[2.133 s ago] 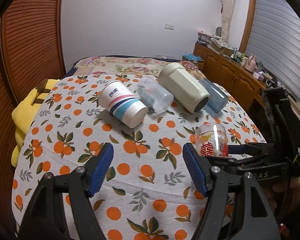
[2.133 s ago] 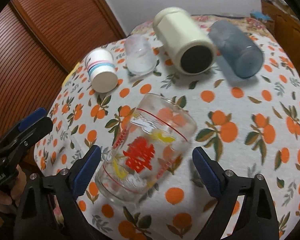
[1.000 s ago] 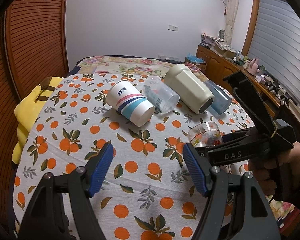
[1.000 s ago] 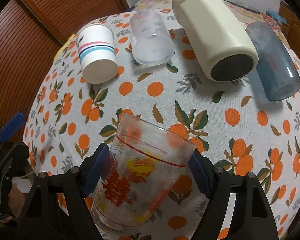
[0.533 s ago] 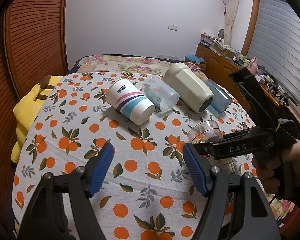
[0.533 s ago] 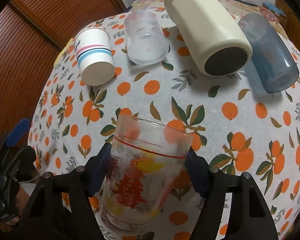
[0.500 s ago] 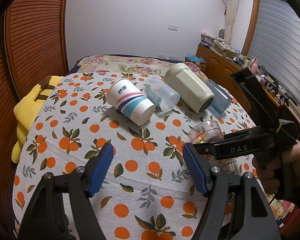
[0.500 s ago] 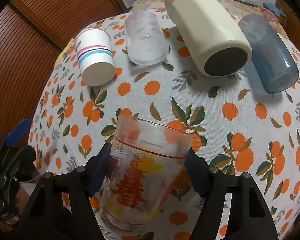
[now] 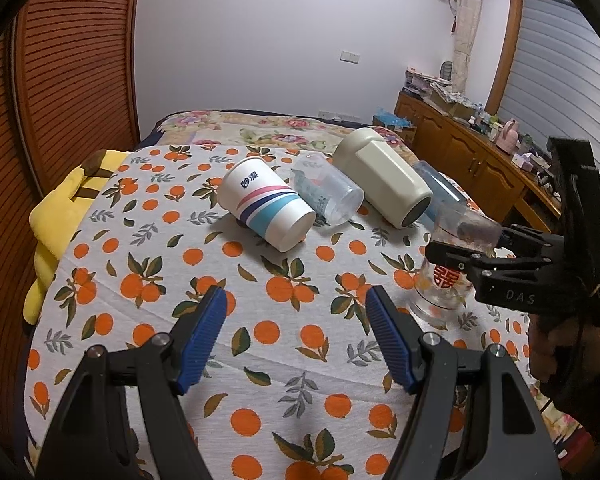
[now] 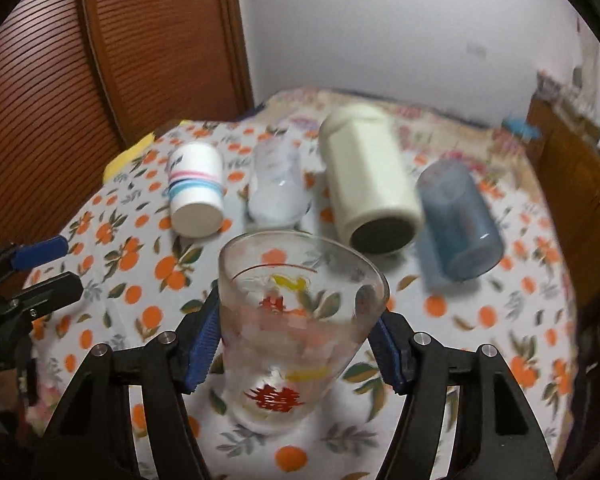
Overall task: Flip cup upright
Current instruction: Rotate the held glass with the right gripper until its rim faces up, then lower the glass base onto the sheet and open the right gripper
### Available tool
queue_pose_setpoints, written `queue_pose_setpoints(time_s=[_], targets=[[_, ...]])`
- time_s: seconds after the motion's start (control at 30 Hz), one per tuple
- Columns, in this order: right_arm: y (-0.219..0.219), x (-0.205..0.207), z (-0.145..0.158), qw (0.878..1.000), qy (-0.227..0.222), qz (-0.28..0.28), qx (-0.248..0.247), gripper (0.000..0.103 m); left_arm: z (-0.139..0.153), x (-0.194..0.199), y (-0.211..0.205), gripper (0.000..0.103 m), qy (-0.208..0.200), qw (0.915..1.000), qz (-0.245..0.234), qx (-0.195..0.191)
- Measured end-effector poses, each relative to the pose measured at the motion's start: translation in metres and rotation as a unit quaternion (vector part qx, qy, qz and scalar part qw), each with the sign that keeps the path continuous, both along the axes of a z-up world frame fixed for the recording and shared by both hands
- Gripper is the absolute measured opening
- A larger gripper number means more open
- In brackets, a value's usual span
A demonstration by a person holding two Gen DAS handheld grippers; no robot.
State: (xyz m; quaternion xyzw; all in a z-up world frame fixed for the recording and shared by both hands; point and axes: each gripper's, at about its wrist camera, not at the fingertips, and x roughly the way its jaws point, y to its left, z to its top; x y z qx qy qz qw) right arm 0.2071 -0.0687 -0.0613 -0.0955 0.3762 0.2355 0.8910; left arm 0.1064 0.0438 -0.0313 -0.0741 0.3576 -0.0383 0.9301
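Right gripper [image 10: 296, 344] clamped on clear drinking glass with red character print [image 10: 296, 320] — mouth up, long axis near vertical, base at or just above the orange-patterned tablecloth [image 9: 260, 332]; contact unclear. Near right of table, in front of cream ribbed jug [image 9: 384, 182] lying on its side. Left gripper [image 9: 296, 332] wide apart, holding nothing, well left of the glass — right hand nearer by far

"DAS" on right claw [image 9: 466, 242]
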Motion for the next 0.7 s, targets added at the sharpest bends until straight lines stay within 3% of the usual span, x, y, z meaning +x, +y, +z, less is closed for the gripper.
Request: queue_pose_setpoints(time_s=[0.27, 0.47, 0.7], targets=[[0.015, -0.018, -0.005, 0.998, -0.041, 0.033, -0.046, 0.066, 0.007, -0.008, -0.006, 0.071, -0.034, 0.9992, 0.003, 0.022], [0.016, -0.017, -0.004, 0.998, -0.033, 0.034, -0.031, 0.065, 0.015, -0.016, -0.005, 0.072, -0.069, 0.9969, 0.014, 0.033], [0.013, -0.017, -0.002, 0.999, -0.022, 0.033, -0.009, 0.068, 0.019, -0.018, -0.008, 0.075, -0.078, 0.996, 0.01, 0.042]])
